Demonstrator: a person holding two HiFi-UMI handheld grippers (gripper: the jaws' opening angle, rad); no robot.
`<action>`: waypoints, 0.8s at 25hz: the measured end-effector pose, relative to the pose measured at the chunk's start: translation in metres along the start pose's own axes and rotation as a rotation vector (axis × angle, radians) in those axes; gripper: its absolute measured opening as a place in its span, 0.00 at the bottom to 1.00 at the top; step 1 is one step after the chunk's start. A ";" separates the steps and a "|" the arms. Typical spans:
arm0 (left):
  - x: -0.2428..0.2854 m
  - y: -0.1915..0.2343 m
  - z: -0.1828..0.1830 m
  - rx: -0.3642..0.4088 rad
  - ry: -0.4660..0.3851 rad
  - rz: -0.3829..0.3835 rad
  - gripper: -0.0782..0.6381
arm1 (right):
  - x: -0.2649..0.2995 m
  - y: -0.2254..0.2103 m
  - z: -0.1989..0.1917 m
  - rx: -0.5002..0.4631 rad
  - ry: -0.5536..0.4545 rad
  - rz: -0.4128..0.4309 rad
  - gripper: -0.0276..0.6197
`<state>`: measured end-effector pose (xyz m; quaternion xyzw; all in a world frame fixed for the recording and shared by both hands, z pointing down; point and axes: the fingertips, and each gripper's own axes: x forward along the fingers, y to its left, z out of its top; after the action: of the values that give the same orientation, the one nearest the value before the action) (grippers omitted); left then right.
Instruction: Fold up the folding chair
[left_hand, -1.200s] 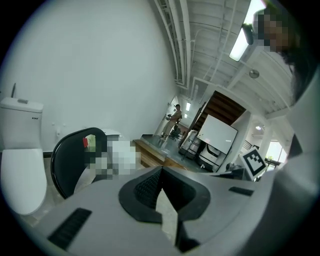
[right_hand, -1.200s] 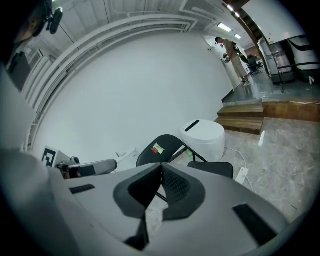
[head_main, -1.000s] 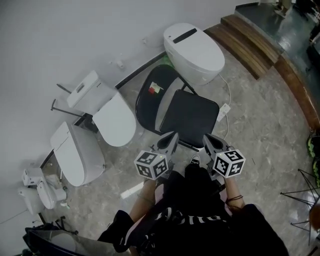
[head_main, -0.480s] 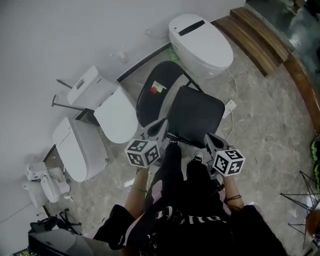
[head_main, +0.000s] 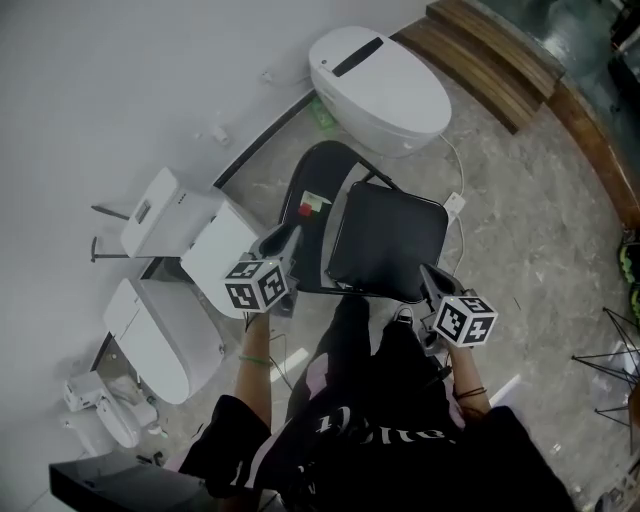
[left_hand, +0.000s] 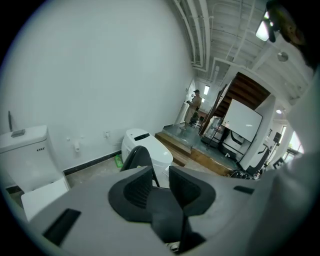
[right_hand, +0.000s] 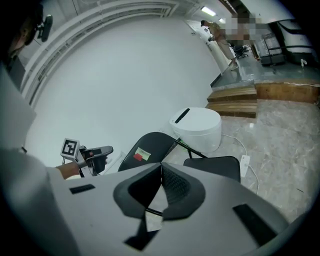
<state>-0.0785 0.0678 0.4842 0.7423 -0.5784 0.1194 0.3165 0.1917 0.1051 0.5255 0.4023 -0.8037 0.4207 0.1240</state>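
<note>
Black against the marble floor (head_main: 540, 230), the folding chair (head_main: 385, 240) stands open near the wall, nothing folded yet. Left tongs (head_main: 283, 238) have swung out from its front edge to beside the backrest (head_main: 318, 190), jaws just opening with nothing between them, likely readying a grip there. Right tongs (head_main: 432, 276) stay pressed together, empty, by the front right corner.

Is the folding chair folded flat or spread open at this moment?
Spread open. The folding chair has its seat lying level, out in front of the raised backrest, not swung up against it.
</note>
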 end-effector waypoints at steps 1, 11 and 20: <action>0.006 0.012 0.002 -0.003 0.016 -0.007 0.24 | 0.008 0.003 0.003 0.009 -0.008 -0.011 0.06; 0.063 0.087 -0.022 0.016 0.257 -0.010 0.34 | 0.067 0.028 0.011 0.043 -0.006 -0.012 0.06; 0.091 0.096 -0.051 -0.067 0.367 -0.106 0.34 | 0.092 -0.016 -0.008 0.080 0.030 -0.085 0.06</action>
<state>-0.1313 0.0153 0.6049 0.7267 -0.4746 0.2163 0.4471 0.1433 0.0558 0.5889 0.4343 -0.7664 0.4529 0.1374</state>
